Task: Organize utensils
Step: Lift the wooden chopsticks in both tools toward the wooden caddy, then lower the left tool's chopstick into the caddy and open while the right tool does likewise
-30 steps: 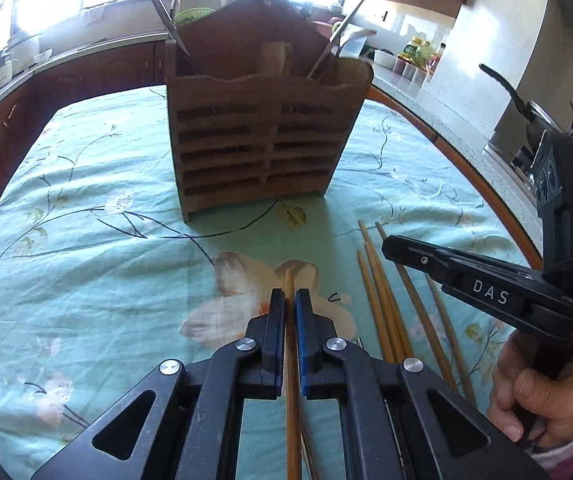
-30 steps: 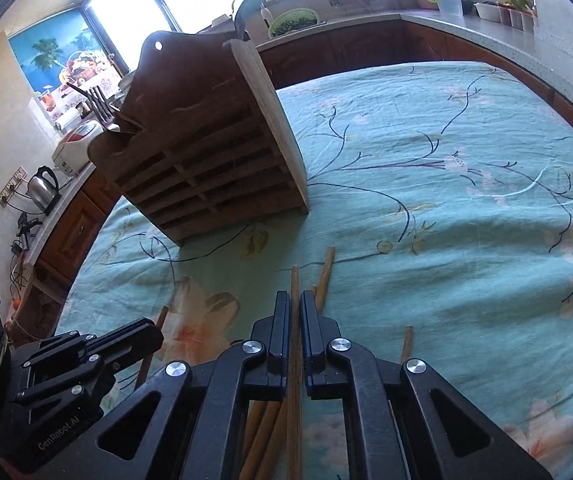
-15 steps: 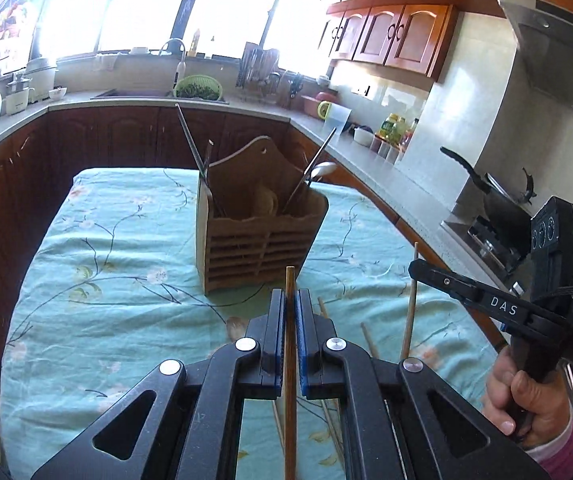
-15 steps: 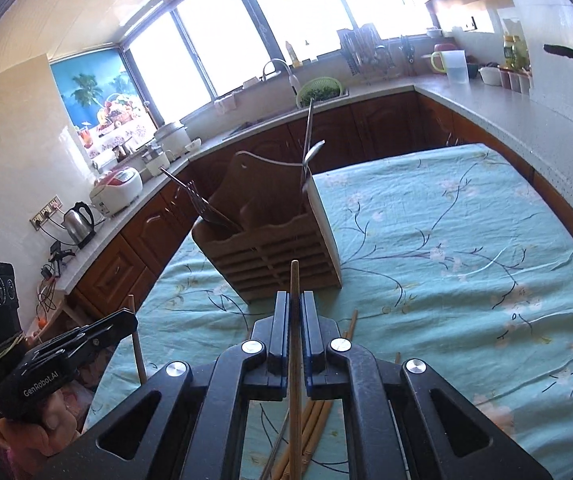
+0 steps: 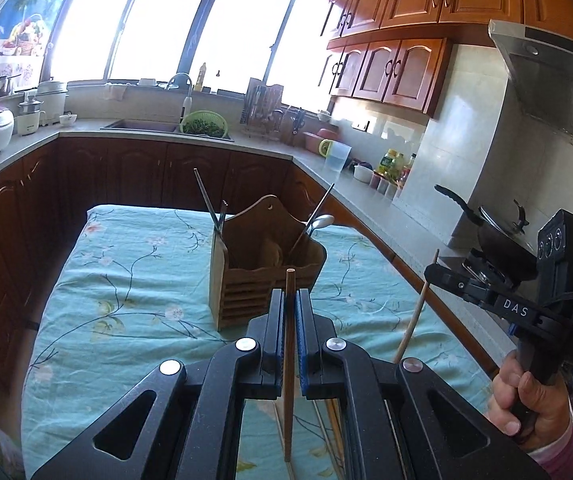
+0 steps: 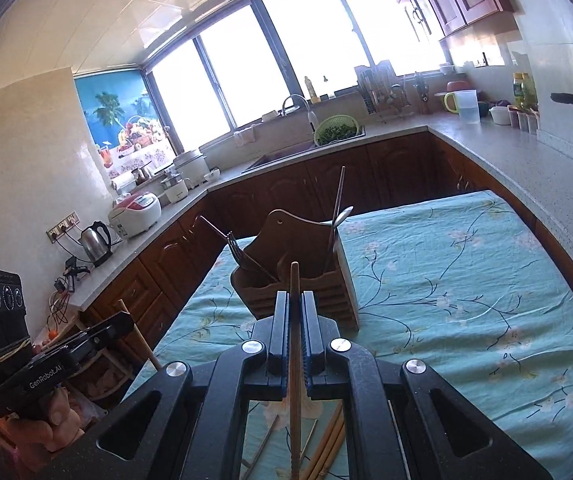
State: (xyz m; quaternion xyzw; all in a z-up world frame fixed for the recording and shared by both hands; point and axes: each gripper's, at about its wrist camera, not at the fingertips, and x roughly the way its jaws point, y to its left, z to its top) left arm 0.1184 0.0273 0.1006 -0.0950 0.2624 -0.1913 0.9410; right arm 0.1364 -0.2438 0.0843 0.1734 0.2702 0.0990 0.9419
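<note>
Two grippers: each is clamped on one wooden chopstick, both raised above the table
Left gripper: jaws nearly shut, only the stick's width between the blue pads; it pinches the left chopstick along the centre line of its own view
Left chopstick axis: runs almost straight up the frame, top end poking just past the fingertips toward the wooden utensil holder, lower end hanging below the jaws over the cloth
Right gripper: jaws likewise closed to a stick's width on the right chopstick
Right chopstick axis: near vertical in its frame, tip rising above the fingertips in front of the holder, tail reaching the bottom edge
Right gripper seen from the left view: at the right edge, held in the right hand, its stick slanting up and slightly right
Wooden utensil holder: upright at the middle of the table, on the floral tablecloth, metal utensils leaning out of its left and right compartments
Loose chopsticks: lying on the cloth at the bottom of the frame, beneath the right gripper, long axes angled up to the right
</note>
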